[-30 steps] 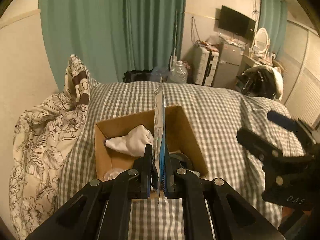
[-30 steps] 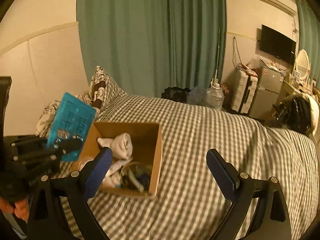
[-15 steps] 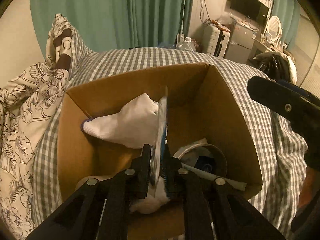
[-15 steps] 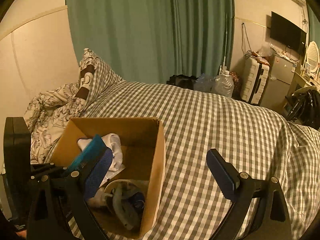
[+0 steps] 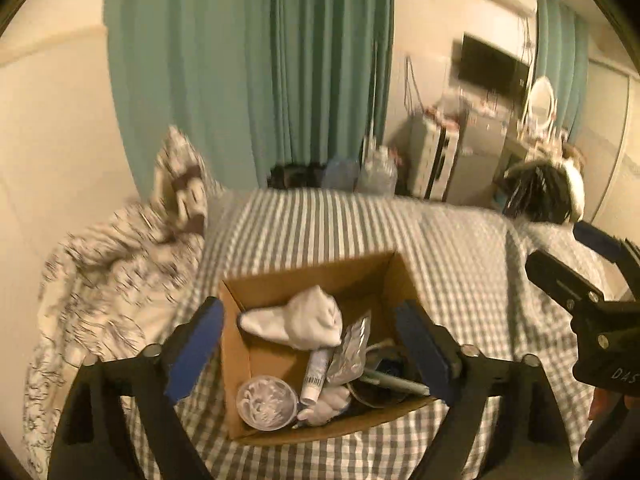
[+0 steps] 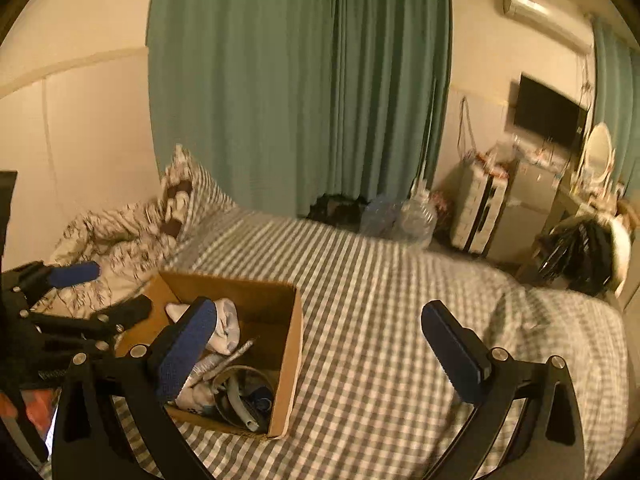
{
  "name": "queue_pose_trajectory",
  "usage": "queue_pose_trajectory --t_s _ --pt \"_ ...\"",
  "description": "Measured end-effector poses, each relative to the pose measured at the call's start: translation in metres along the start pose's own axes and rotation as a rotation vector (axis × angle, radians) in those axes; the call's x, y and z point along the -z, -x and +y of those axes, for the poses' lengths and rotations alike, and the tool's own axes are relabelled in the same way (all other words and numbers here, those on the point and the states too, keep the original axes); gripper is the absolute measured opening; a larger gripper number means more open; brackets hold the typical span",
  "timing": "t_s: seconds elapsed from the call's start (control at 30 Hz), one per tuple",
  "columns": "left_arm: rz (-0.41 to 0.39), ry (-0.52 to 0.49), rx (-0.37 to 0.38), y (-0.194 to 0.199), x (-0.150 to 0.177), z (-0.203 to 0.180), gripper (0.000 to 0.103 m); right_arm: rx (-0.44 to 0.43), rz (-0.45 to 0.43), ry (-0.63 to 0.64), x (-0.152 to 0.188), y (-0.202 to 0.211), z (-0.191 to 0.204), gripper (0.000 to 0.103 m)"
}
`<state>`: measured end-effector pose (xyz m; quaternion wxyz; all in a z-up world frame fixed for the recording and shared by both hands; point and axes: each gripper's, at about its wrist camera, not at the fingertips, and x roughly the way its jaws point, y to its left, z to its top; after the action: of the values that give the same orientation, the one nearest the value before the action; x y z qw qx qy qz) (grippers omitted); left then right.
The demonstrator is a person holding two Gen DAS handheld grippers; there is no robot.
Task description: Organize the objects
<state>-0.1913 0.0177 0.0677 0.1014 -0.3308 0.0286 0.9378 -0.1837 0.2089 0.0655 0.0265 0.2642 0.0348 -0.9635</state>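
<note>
An open cardboard box (image 5: 400, 280) stands on the checked bed; it also shows in the right wrist view (image 6: 294, 336). Inside lie a white sock (image 5: 300, 320), a flat silvery packet (image 5: 352, 350) leaning against it, a white tube (image 5: 316, 372), a clear round lid (image 5: 266, 402) and a dark bowl with a pen. My left gripper (image 5: 312, 354) is open and empty above the box. My right gripper (image 6: 320, 354) is open and empty over the bed, right of the box; it shows in the left wrist view (image 5: 576, 264).
A floral duvet (image 5: 120, 264) is bunched at the left of the bed. The checked bedcover (image 6: 400, 320) stretches right of the box. Teal curtains, water bottles (image 6: 412, 216), a suitcase and a desk with a mirror stand beyond the bed.
My left gripper has opened and let go of the flat packet, which now lies in the box. The left gripper has pulled back and up. The right gripper has stayed open.
</note>
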Motion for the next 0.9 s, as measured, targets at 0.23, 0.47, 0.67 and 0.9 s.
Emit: queue_pose_trajectory --t_s 0.23,0.47,0.67,0.9 --pt "-0.149 -0.01 0.005 0.084 -0.009 -0.009 0.103 0.03 -0.096 0.021 -0.019 0.076 0.006 0.103" --pt "-0.209 -0.016 0.026 0.139 0.002 -0.022 0.103 0.052 -0.142 0.053 -0.01 0.133 0.004 0.103" --pt "-0.273 0.01 -0.041 0.15 0.034 -0.038 0.103 0.047 -0.16 0.02 0.011 0.145 -0.01 0.103" --pt "-0.267 -0.021 -0.138 0.107 0.097 -0.065 0.103 0.061 -0.125 0.051 0.068 0.109 -0.011 0.103"
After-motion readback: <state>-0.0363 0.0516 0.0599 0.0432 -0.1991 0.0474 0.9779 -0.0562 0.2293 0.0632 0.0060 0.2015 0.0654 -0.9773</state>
